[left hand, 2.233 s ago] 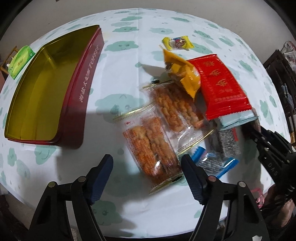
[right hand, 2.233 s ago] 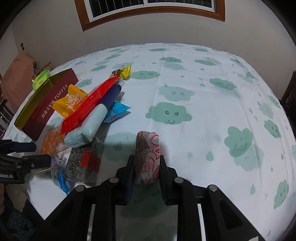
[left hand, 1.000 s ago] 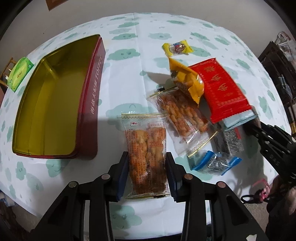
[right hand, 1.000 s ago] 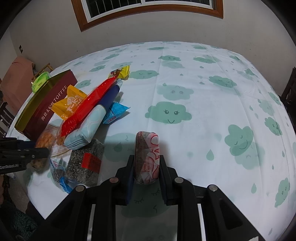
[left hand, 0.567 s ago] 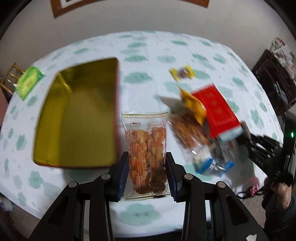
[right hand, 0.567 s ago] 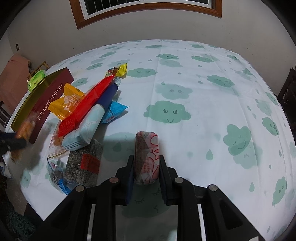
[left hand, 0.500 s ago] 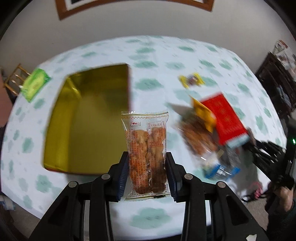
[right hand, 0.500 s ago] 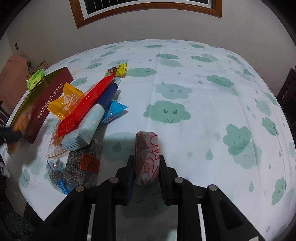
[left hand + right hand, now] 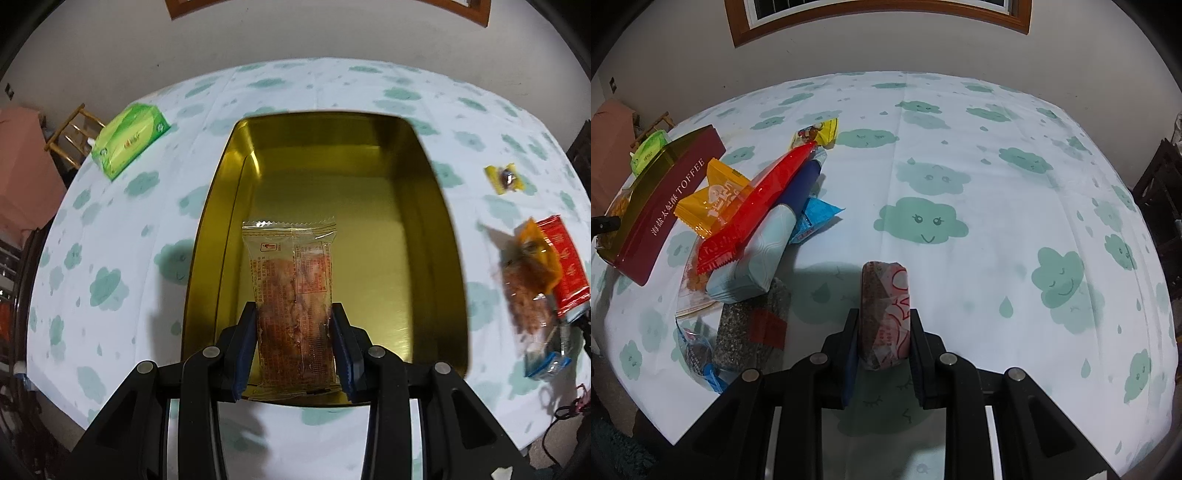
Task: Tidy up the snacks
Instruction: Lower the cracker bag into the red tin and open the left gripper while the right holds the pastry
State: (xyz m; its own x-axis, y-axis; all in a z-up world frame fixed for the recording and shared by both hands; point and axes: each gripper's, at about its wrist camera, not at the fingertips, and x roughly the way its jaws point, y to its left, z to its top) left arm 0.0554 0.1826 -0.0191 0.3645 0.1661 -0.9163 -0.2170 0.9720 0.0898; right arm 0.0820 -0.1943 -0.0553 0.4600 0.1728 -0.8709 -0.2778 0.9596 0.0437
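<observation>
While each tool (image 9: 294, 343) (image 9: 884, 345) grips a snack, piled packets (image 9: 746, 229) flank the tin (image 9: 424, 229).

The gold tin (image 9: 399, 206) lies open on top, its floor bare; only its upright walls bound the way in. A green box (image 9: 129, 146) sits well apart from it near the table edge. The heap of snack packets (image 9: 753, 229) crowds the strip just beside the tin's red side (image 9: 665, 214). The far and right-hand stretch of the cloud-print tablecloth (image 9: 1015, 206) is unobstructed.
</observation>
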